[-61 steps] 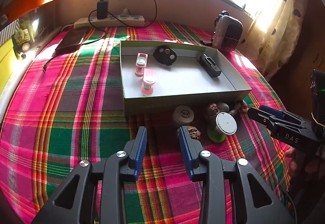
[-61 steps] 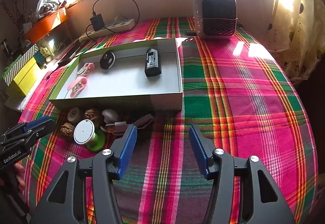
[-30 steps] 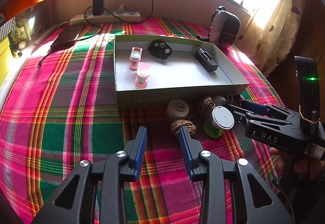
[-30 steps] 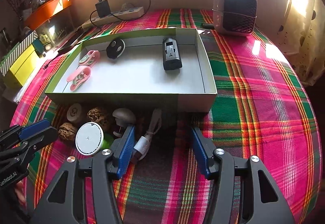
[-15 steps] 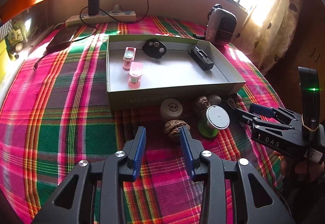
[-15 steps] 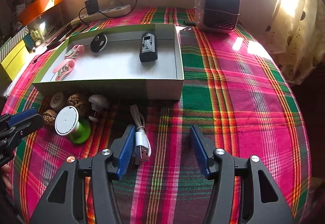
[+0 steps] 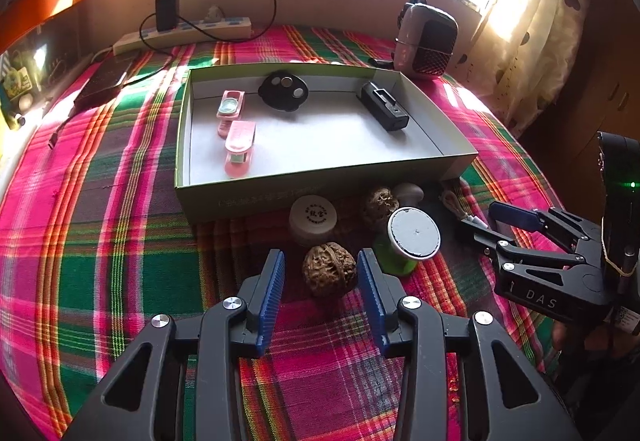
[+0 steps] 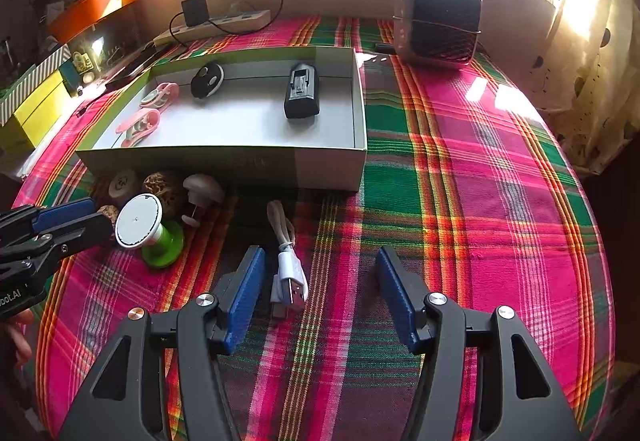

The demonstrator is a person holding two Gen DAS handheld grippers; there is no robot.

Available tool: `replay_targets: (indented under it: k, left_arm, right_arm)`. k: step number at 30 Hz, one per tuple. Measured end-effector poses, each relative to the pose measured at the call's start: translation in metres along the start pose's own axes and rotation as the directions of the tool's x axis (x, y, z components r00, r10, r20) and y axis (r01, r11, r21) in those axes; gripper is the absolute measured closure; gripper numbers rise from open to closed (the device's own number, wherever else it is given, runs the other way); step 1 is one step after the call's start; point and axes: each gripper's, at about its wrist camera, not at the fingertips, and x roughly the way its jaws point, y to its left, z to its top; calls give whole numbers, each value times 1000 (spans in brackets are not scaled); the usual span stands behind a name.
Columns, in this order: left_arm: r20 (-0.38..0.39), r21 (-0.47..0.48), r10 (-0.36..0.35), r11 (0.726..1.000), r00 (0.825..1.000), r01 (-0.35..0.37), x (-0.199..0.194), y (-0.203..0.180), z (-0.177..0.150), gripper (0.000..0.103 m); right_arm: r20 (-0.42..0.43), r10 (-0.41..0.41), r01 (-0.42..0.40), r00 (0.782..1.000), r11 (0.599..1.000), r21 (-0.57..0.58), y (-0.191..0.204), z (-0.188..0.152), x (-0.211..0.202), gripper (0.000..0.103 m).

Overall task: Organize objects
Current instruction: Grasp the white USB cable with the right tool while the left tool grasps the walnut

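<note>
An open cardboard box on the plaid cloth holds two pink clips, a black round fob and a black battery block. In front of it lie a walnut, a second walnut, a white round tin, a green spool with a white disc, a mushroom-shaped plug and a short white USB cable. My left gripper is open with the walnut between its fingers. My right gripper is open around the cable's plug end.
A small heater stands at the back right. A power strip with charger and a dark power bank lie at the back left. Yellow boxes sit at the left edge. Curtains hang at the right.
My left gripper has moved forward so the walnut now sits between its fingers. My right gripper has moved left and lower toward the USB cable, which now lies between its fingers.
</note>
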Motion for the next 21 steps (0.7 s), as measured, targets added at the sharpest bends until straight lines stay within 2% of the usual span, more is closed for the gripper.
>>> replay_targets:
  k: [9, 21]
  left_arm:
    - [-24, 11, 30, 1000, 999, -30, 8, -4, 0, 67]
    - [-18, 10, 36, 999, 999, -35, 9, -4, -1, 67]
  right_arm:
    - [-1, 2, -2, 1000, 1000, -23, 1, 1, 1, 39]
    - [-2, 3, -3, 1000, 1000, -27, 0, -1, 0, 40]
